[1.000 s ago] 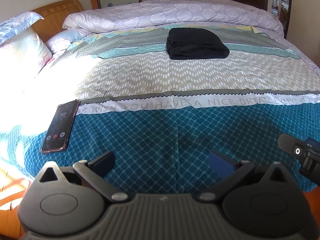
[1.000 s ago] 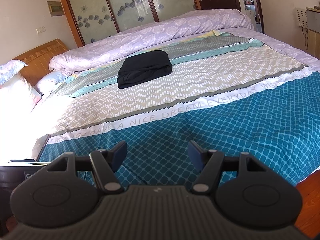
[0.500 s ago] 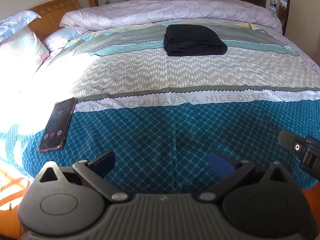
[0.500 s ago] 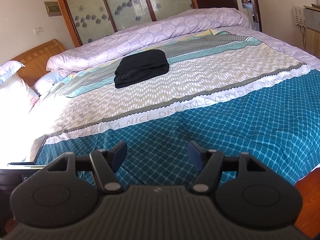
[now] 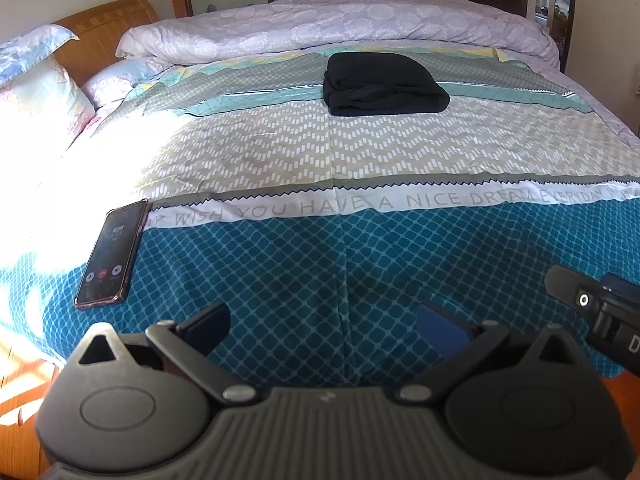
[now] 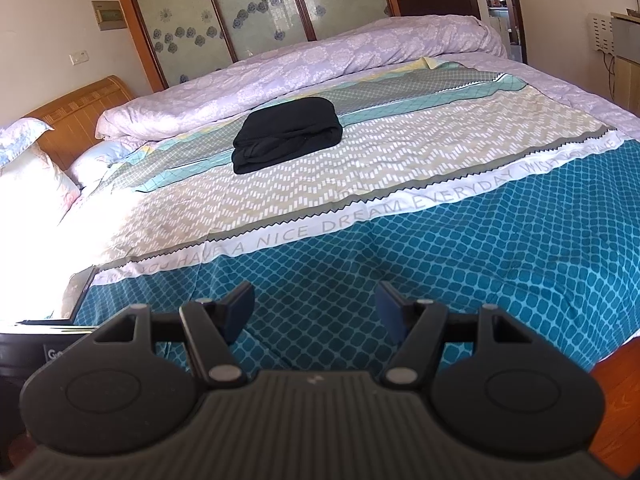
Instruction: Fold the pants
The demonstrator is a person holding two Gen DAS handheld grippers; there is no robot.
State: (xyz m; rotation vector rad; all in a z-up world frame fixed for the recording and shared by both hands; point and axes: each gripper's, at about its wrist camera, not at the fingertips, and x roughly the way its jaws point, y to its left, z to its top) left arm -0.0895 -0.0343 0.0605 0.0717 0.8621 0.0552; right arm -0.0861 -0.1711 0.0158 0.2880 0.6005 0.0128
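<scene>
Nearest in the left wrist view, the left gripper (image 5: 323,318) hangs above the near edge of the bed with its jaws spread wide and nothing between them; at the right margin of that view a black part of the other handheld device (image 5: 600,308) pokes in. In the right wrist view the right gripper (image 6: 315,312) is likewise released and empty, held over the teal diamond-patterned band of the bedspread (image 6: 460,248). Just beyond the left gripper, toward the left side, a phone (image 5: 110,254) lies flat on the bedspread with its screen lit, its far end touching the white lettered strip (image 5: 400,202) that crosses the cover. Past that strip comes a beige zigzag band, then grey and pale turquoise stripes. The pants (image 5: 380,85), black and folded into a compact bundle, rest on those far stripes near the middle of the bed, well apart from both grippers; the right wrist view shows the same bundle (image 6: 286,134) left of centre. Behind the pants a lilac duvet (image 6: 320,68) is rolled along the far side, pillows (image 5: 38,84) sit against the wooden headboard (image 6: 80,104) at left, and frosted floral panels (image 6: 260,8) stand beyond
</scene>
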